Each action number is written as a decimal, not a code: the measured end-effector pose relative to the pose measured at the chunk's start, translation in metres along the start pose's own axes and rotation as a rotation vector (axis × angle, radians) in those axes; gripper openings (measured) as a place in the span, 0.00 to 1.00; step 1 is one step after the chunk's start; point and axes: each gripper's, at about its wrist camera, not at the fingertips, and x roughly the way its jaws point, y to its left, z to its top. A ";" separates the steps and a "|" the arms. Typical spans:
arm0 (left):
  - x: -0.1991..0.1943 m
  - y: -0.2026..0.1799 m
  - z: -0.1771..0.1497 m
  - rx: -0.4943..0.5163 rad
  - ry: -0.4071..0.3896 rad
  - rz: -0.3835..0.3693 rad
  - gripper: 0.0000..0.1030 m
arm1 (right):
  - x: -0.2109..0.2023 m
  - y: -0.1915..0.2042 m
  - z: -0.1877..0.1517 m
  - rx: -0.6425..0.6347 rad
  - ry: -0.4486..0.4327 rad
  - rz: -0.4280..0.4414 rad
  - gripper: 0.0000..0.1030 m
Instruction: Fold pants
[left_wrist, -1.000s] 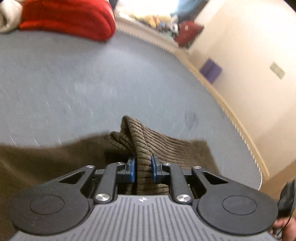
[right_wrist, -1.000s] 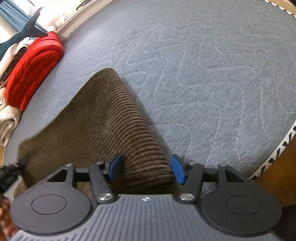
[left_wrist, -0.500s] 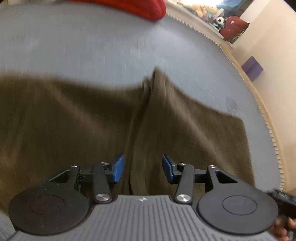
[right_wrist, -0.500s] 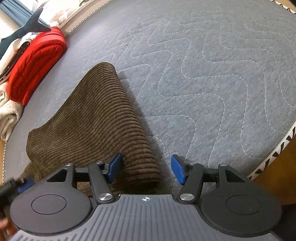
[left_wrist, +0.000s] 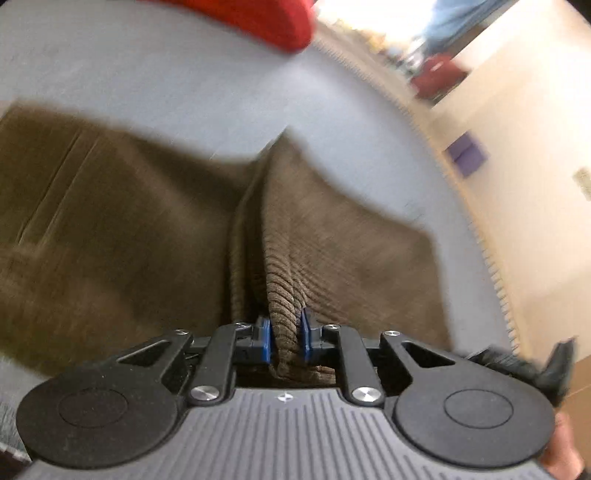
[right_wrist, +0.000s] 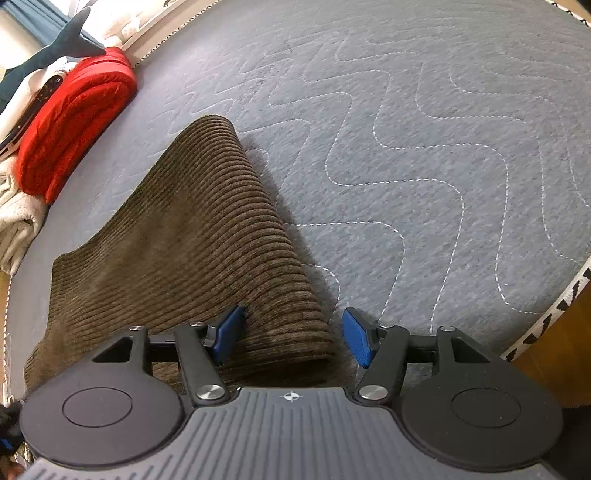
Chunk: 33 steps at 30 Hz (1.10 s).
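Observation:
Brown corduroy pants (left_wrist: 129, 240) lie spread on the grey quilted bed (left_wrist: 147, 74). My left gripper (left_wrist: 285, 332) is closing, and its blue pads pinch a raised ridge of the corduroy between them. In the right wrist view the pants (right_wrist: 207, 236) show a rolled, folded edge running toward me. My right gripper (right_wrist: 291, 332) stands wide and is opening a little, straddling that edge. Its left pad (right_wrist: 229, 328) rests over the cloth and its right pad (right_wrist: 356, 339) is apart from it, above the bed (right_wrist: 424, 129).
A folded red blanket (right_wrist: 70, 122) lies at the far left of the bed, with a shark plush (right_wrist: 62, 48) and white cloth (right_wrist: 14, 218) beside it. The bed's trimmed edge (right_wrist: 546, 317) runs close at the right. A purple box (left_wrist: 466, 154) sits by the wall.
My left gripper let go of the bunched corduroy, sank over the spread pants with jaws apart, then closed on a new ridge. The lifted end of the pants dropped flat. My right gripper stayed put.

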 end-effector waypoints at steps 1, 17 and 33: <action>0.009 0.004 -0.002 -0.008 0.031 0.049 0.36 | 0.001 0.000 0.000 -0.002 0.003 0.001 0.62; 0.015 -0.051 -0.042 0.460 -0.064 0.138 0.44 | -0.004 0.012 -0.013 -0.064 -0.051 -0.046 0.45; -0.071 0.003 0.007 0.082 -0.142 -0.593 0.85 | -0.104 0.202 -0.159 -1.088 -0.535 0.097 0.23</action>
